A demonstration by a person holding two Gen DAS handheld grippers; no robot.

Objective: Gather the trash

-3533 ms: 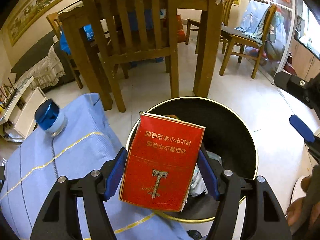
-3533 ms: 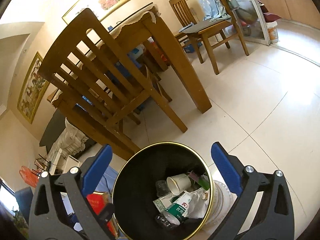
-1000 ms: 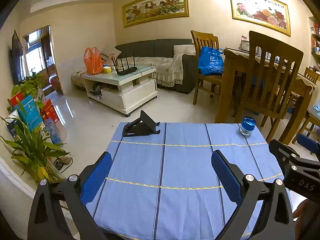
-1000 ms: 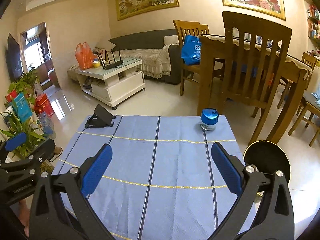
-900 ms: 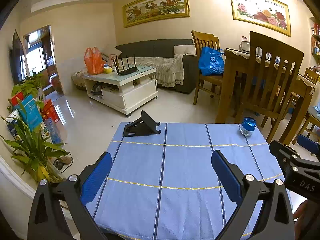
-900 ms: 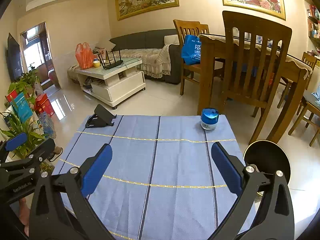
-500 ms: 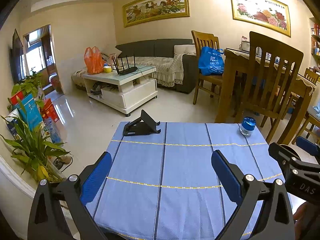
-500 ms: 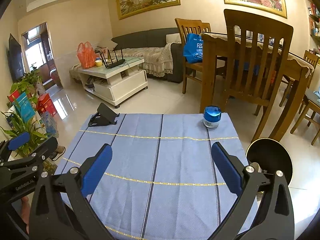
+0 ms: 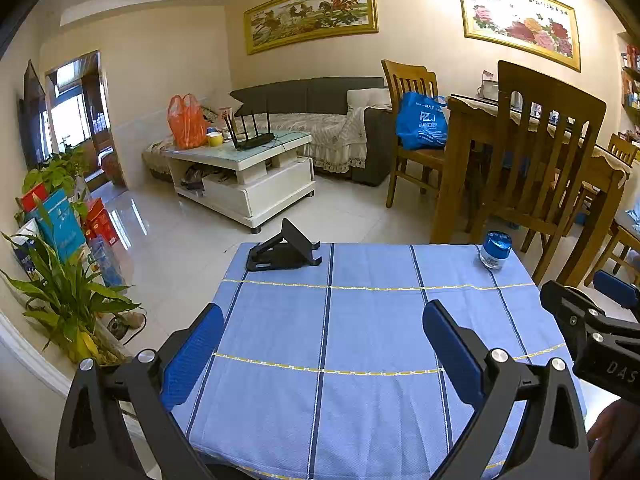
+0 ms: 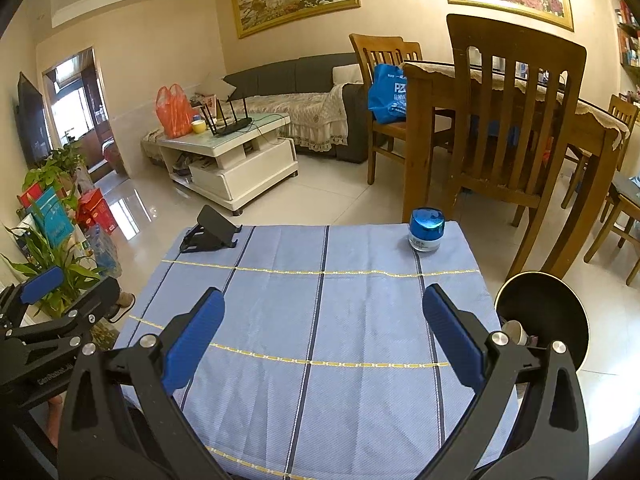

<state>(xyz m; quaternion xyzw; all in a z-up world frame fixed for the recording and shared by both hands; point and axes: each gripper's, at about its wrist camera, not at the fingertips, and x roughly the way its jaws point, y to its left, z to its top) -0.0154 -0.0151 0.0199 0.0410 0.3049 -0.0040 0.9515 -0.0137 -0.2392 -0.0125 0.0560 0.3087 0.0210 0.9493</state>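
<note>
Both of your claws are held above the near edge of the tabletop (image 9: 360,320), which is covered with a blue striped cloth. Your left claw (image 9: 323,350) has its jaws wide apart and nothing between them, and your right claw (image 10: 323,334) is the same, apart and empty. On the cloth only two things stand: a black folding stand (image 9: 285,249) at the far left corner and a small jar with a blue lid (image 10: 425,230) near the far right corner; both are well apart from the claws. The trash bin (image 10: 560,300), black with a gold rim, stands on the floor just beside the right side of the tabletop. Inside it you can see a white cup (image 10: 514,330), but your right claw's finger covers most of the opening, so the other trash is hard to make out. In the left wrist view the bin is almost fully hidden behind the right claw. Beyond the tabletop stand a wooden chair (image 10: 508,120) and a dining table (image 9: 600,160), and farther left a white coffee table (image 9: 244,176).
</note>
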